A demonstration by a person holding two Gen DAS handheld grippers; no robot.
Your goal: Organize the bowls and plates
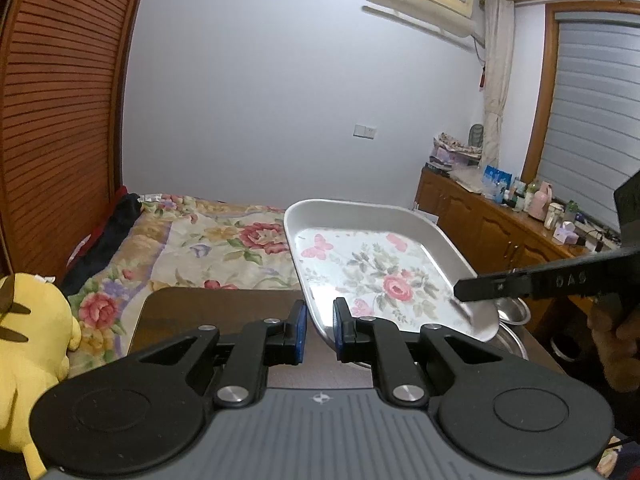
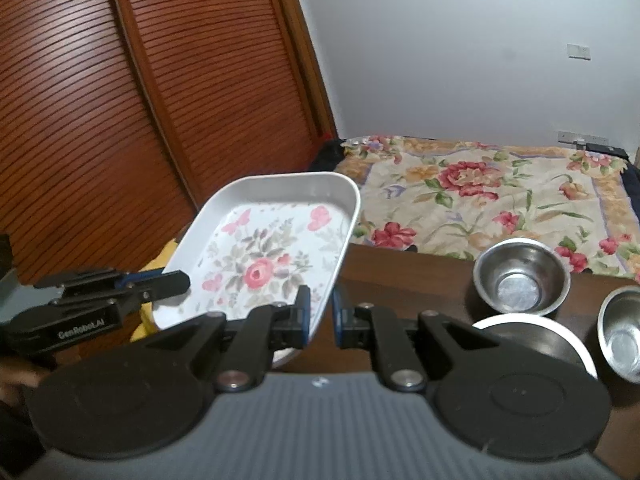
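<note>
The left gripper (image 1: pixel 320 332) has its jaws close together, pinching the near edge of the tray (image 1: pixel 380 220). The tray is white with pink flowers and butterflies inside. It is up in the air over the table (image 1: pixel 208 304) and tipped, with its far end higher.

The right gripper (image 2: pixel 320 316) has its jaws close together too, pinching the other side of the tray (image 2: pixel 280 184). From the right camera, the tray goes off toward 10 o'clock.

On the table (image 2: pixel 400 276) sits a shiny bowl (image 2: pixel 520 280) at 2 o'clock. A second bowl (image 2: pixel 622 332) is at 3 o'clock, just beside it. A plate (image 2: pixel 532 332) lies near both, partly hidden by the gripper.

A bed (image 2: pixel 480 192) with a flower blanket is behind the table at 12 o'clock. A yellow toy (image 1: pixel 28 340) is at 9 o'clock in the left camera.
</note>
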